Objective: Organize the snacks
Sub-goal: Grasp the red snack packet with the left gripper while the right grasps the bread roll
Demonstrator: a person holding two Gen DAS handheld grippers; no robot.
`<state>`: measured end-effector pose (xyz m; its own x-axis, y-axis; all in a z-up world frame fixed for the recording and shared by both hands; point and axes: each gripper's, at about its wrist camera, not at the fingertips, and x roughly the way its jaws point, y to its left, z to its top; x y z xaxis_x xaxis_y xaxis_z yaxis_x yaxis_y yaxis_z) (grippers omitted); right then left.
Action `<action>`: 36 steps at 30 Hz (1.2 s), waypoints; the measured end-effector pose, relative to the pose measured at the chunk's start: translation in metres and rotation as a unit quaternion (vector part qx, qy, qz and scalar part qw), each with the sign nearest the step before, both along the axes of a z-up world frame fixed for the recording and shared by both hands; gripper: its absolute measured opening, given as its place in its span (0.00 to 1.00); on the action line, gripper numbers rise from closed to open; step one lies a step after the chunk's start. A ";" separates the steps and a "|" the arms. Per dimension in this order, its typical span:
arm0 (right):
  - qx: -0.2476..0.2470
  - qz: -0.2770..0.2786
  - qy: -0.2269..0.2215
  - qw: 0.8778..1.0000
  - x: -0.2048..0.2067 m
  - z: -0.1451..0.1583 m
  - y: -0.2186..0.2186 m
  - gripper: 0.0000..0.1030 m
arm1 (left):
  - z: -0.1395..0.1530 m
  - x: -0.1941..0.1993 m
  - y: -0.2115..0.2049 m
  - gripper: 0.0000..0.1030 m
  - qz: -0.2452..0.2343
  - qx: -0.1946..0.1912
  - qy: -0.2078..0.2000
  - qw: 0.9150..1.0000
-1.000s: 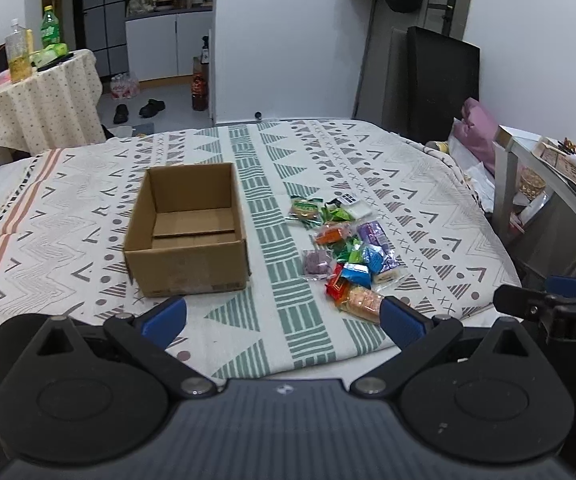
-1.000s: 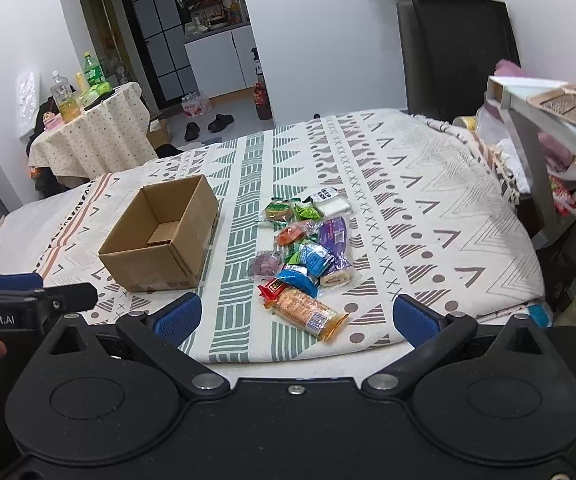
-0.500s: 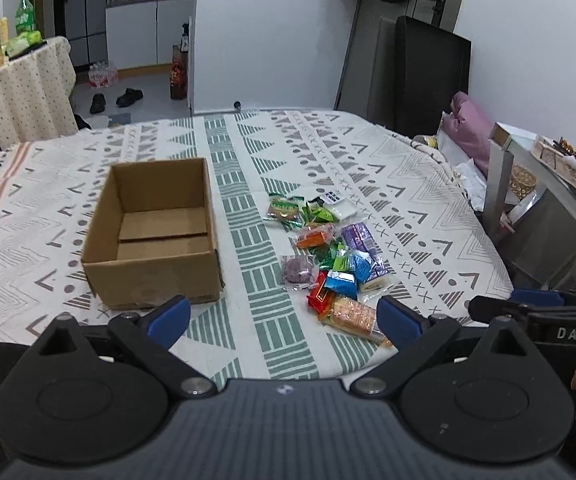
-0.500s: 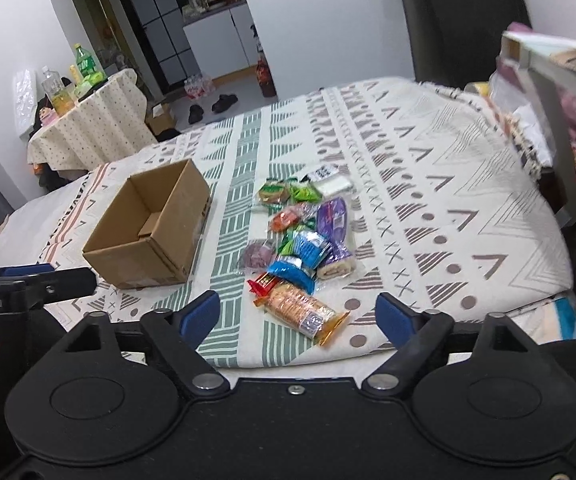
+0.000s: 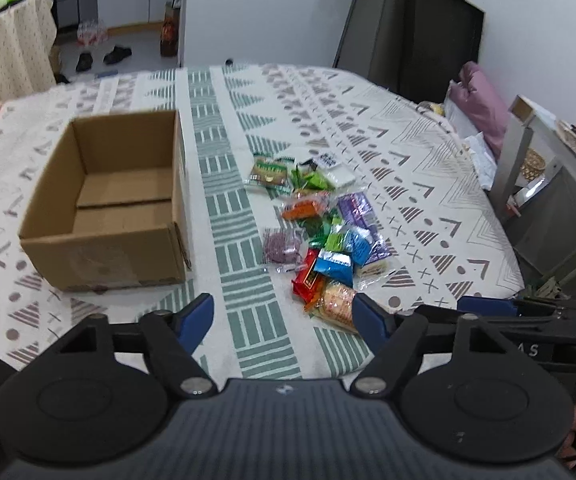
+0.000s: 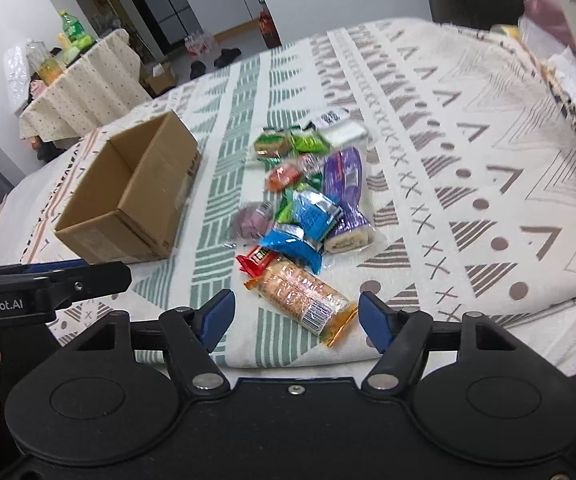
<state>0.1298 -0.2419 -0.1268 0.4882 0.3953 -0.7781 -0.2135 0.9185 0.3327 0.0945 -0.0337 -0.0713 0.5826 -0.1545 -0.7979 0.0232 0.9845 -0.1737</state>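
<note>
An empty open cardboard box [image 5: 108,208] [image 6: 132,196] sits on the patterned bedspread. To its right lies a pile of wrapped snacks [image 5: 319,224] [image 6: 307,208]. The nearest one is an orange cracker pack [image 6: 303,296] [image 5: 335,306]; a red pack [image 6: 258,260], blue packs [image 6: 307,224] and a purple roll [image 6: 343,184] lie behind it. My left gripper [image 5: 284,316] is open and empty, near the bed's front edge between box and snacks. My right gripper [image 6: 295,316] is open and empty, its fingers either side of the cracker pack's near end.
The bed [image 5: 407,168] fills the middle of both views. A grey shelf unit [image 5: 547,160] stands at the right. A cloth-covered side table [image 6: 84,84] with bottles stands at the far left. Shoes lie on the floor beyond [image 5: 104,56].
Both grippers have moved forward and down toward the bed; box and snacks look larger. The right gripper now brackets the cracker pack. Nothing was taken hold of.
</note>
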 end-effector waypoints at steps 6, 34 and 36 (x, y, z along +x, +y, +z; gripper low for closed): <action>-0.005 0.012 0.025 1.000 0.015 -0.021 0.008 0.58 | -0.019 0.018 -0.004 0.64 0.010 0.001 0.021 1.000; -0.022 0.021 0.071 0.997 0.057 -0.072 0.012 0.50 | -0.073 0.077 -0.008 0.62 0.029 0.017 0.090 0.995; -0.010 -0.001 0.075 0.997 0.058 -0.071 0.000 0.50 | -0.076 0.082 -0.014 0.62 0.024 0.017 0.093 0.995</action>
<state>0.1878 -0.2420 -0.1980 0.3672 0.3773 -0.8502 -0.1606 0.9260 0.3416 0.1762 -0.0476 -0.1471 0.4313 -0.1006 -0.8966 -0.0542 0.9891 -0.1371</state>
